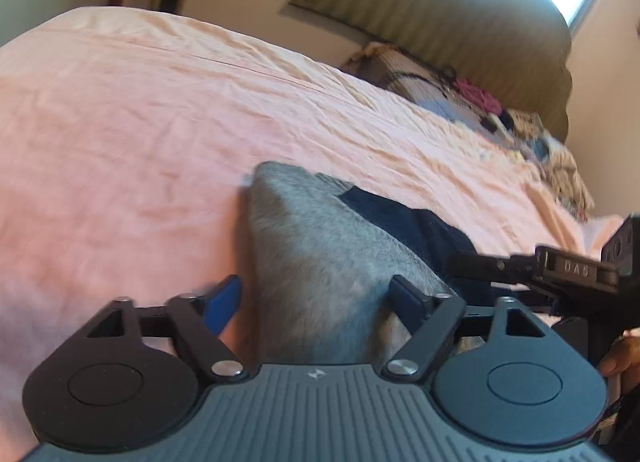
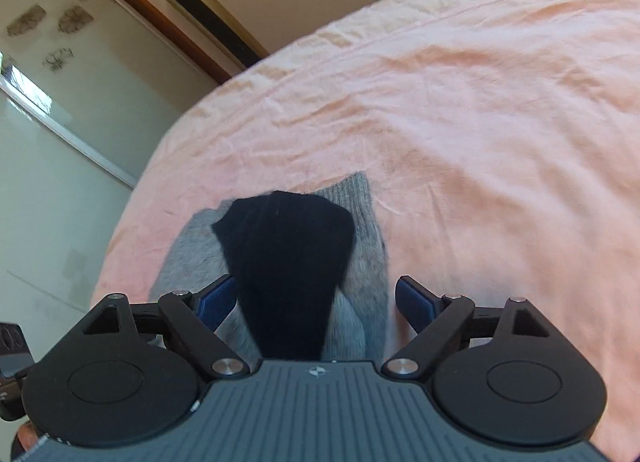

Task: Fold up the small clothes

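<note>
Right under our left gripper (image 1: 318,302), jaws spread wide, a grey garment (image 1: 320,262) fills the gap between the blue pads. Our right gripper (image 2: 316,300) gapes open too, a dark sock (image 2: 288,262) lying over the grey piece between its jaws, all on the pink bedsheet (image 2: 480,121).

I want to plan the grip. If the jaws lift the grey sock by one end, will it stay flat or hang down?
The grey sock would probably hang limp: it looks like soft, fuzzy ribbed knit. It is likely light. The black sock lying on it may slide off. The wrinkled pink sheet could drag a little under a push.
</note>
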### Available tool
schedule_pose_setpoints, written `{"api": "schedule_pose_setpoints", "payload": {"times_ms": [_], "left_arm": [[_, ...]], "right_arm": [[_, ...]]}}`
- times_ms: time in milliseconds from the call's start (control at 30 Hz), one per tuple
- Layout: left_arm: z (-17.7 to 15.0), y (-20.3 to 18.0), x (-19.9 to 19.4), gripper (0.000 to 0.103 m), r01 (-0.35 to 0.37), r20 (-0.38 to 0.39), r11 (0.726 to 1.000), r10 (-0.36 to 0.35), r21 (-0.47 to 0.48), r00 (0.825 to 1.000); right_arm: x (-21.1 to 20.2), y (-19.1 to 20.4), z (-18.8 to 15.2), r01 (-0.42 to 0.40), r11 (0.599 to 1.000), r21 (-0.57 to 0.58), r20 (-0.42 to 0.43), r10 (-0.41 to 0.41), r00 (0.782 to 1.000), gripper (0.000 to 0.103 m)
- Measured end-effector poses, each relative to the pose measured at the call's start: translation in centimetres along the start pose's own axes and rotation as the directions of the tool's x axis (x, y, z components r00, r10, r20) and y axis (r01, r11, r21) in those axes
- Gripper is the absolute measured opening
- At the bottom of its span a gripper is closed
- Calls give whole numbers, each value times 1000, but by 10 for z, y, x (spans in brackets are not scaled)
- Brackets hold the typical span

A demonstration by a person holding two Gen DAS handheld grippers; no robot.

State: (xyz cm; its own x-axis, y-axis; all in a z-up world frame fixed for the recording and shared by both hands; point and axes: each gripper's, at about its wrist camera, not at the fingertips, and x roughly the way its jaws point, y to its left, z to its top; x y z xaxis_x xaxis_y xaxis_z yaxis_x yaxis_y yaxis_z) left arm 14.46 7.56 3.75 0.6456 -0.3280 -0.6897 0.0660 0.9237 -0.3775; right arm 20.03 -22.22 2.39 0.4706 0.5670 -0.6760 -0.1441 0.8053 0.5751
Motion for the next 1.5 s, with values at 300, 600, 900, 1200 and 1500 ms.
{"api": "schedule_pose_setpoints", "payload": {"times_ms": [300, 600, 900, 1200, 1500], "left_arm": [[7, -42, -3, 16, -166, 195, 961, 123, 223, 973], [-41, -52, -60, 40, -168, 339, 950, 72, 262, 938], [-94, -52, -44, 78, -207, 138, 925, 170, 320, 976], [-168, -35, -103, 85, -297, 115, 942, 282, 157, 953], [-183, -40, -98, 103, -343, 159, 920, 316, 190, 935]], "right_arm": [[-2, 34, 8, -1, 970, -244, 119, 31, 992, 28], [-32, 35, -22, 156, 965, -210, 286, -92, 954, 70], [-26, 59, -86, 112, 924, -365, 145, -62, 987, 86], [-95, 59, -166, 172, 956, -237, 187, -129, 974, 97], [-73, 69, -231, 428, 821, -377, 305, -327, 895, 103]]}}
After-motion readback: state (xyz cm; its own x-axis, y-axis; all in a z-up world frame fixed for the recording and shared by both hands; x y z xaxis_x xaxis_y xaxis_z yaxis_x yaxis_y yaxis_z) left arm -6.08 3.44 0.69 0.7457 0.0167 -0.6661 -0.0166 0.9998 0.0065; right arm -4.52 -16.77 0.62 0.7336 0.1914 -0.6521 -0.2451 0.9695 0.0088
